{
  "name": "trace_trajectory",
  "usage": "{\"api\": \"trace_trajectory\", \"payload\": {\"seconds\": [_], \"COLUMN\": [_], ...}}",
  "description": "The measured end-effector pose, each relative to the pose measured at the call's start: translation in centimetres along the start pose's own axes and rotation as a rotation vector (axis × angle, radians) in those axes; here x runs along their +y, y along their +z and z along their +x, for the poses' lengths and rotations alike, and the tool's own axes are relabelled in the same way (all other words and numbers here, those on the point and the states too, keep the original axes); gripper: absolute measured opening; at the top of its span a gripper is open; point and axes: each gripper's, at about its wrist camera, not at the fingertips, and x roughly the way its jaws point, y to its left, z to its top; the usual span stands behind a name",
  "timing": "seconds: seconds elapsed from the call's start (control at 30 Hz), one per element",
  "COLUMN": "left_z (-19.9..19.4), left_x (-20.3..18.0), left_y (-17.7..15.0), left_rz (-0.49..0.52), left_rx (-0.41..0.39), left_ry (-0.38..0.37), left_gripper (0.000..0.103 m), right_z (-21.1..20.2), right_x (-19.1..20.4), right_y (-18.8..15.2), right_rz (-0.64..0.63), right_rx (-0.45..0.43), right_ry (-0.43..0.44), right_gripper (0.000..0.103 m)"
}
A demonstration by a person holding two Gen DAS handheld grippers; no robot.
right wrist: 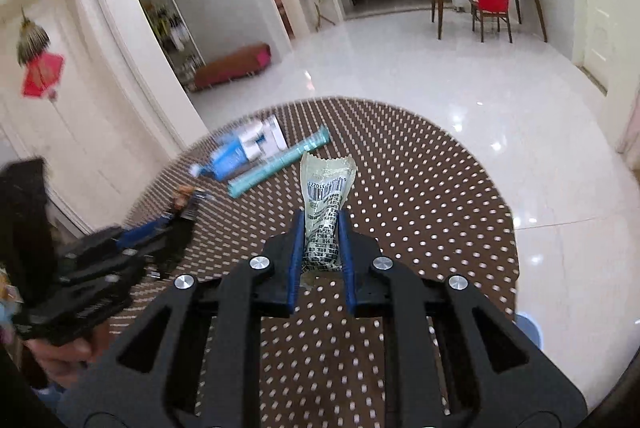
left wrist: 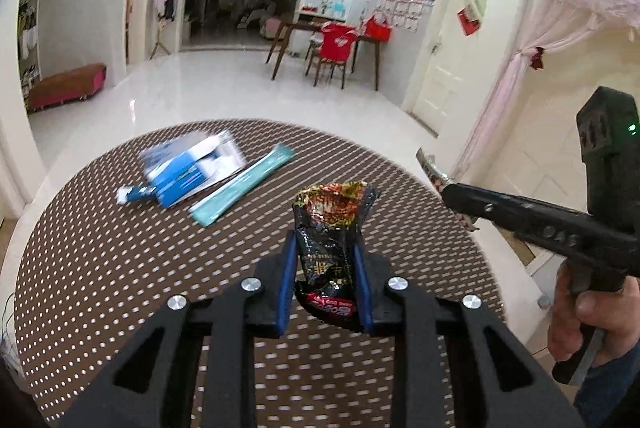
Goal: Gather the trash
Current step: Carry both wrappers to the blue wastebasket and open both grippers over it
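- Left claw (left wrist: 325,268) pinches a black snack wrapper (left wrist: 332,228); right claw (right wrist: 321,248) pinches a pale wrapper (right wrist: 325,204), both upright above the surface (left wrist: 120,268).
- Remaining blue packet (left wrist: 192,168) and teal stick (left wrist: 244,184) lie far-left, nearer the left claw; stick's long axis runs near-left to far-right.

Blue-and-white packet (left wrist: 192,168) on bench (left wrist: 100,268): motion-blurred in both views, print unreadable. 
Small blue-white scrap (left wrist: 134,193) beside it: too smeared to identify. 
Black wrapper (left wrist: 330,248): lower end hidden behind left tongs (left wrist: 325,282); lettering too small to read. 
Pale wrapper (right wrist: 326,216): bottom hidden between right tongs (right wrist: 321,262); barcode text illegible. 
Left tongs in right wrist view: blurred, cut by left edge. 
Hand (left wrist: 580,324) on right tongs: cut by frame edge. 
Bench near edge hidden under tong frames.
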Motion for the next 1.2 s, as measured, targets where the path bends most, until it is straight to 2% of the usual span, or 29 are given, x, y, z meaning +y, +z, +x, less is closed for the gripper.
{"api": "trace_trajectory", "payload": {"seconds": [0.2,0.4,0.53,0.7,0.87,1.2], "left_z": [-0.3,0.4,2.0,4.8,9.1,18.5], "left_x": [-5.0,-9.9,-14.0,-17.9,-22.4,-27.5], "left_y": [1.2,1.5,1.1,-0.1,-1.8,-5.1], "left_rz": [0.053,0.101,0.143,0.181,0.225,0.306], "left_rx": [-0.038,-0.041,-0.018,0.034,0.124,0.333], "left_ry": [-0.064,-0.14,-0.193,-0.236,-0.251,-0.197], "left_gripper": [0.025,0.025,0.025,0.025,0.025,0.026], "right_z": [-7.3,-12.4,-14.4,-15.4,-15.1,-12.2], "right_x": [-2.5,-6.9,-10.1,-14.8,-19.3,-27.9], "right_y": [0.5,-0.3,-1.4,-3.4,-6.5,-12.6], "right_rz": [0.03,0.088,0.137,0.214,0.298,0.493], "right_rx": [-0.112,-0.177,-0.186,-0.163,-0.108,0.029], "right_ry": [-0.007,-0.095,-0.169,-0.236,-0.293,-0.295], "right_gripper": [0.017,0.017,0.017,0.017,0.017,0.017]}}
